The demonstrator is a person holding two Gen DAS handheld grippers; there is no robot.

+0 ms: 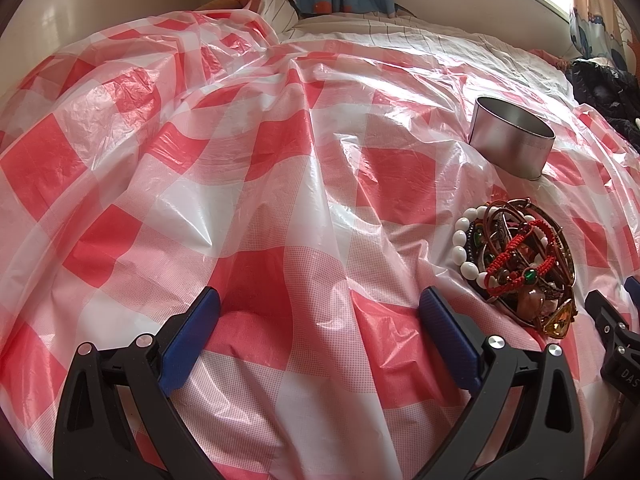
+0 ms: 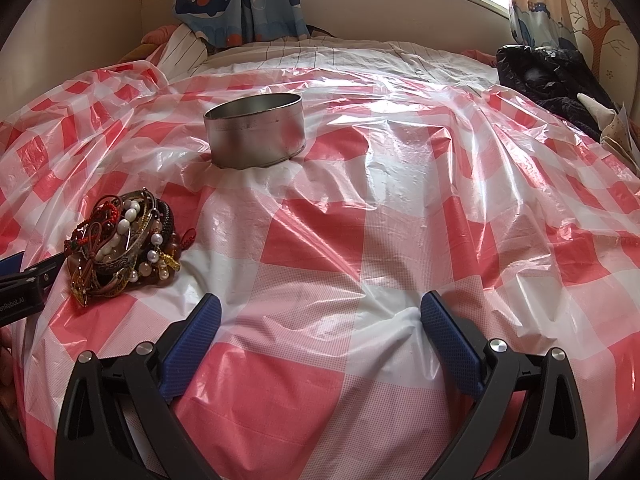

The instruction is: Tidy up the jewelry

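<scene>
Left wrist view: the left gripper is filling the bottom of the frame, its blue-padded fingers standing wide apart and gripping nothing, poised over a crinkled red-and-white checked plastic sheet. A tangled jewelry pile of white beads, red cords and bangles is lying at right of centre, just beside the right-hand finger. A round metal tin, its mouth up, is sitting in the upper right, apart from the pile. Part of the right gripper is showing at the right edge. Right wrist view: the right gripper is occupying the bottom, jaws spread wide and empty. The jewelry pile is resting at left of centre; the tin is standing above centre. The left gripper is entering at the left edge, close beside the pile.
</scene>
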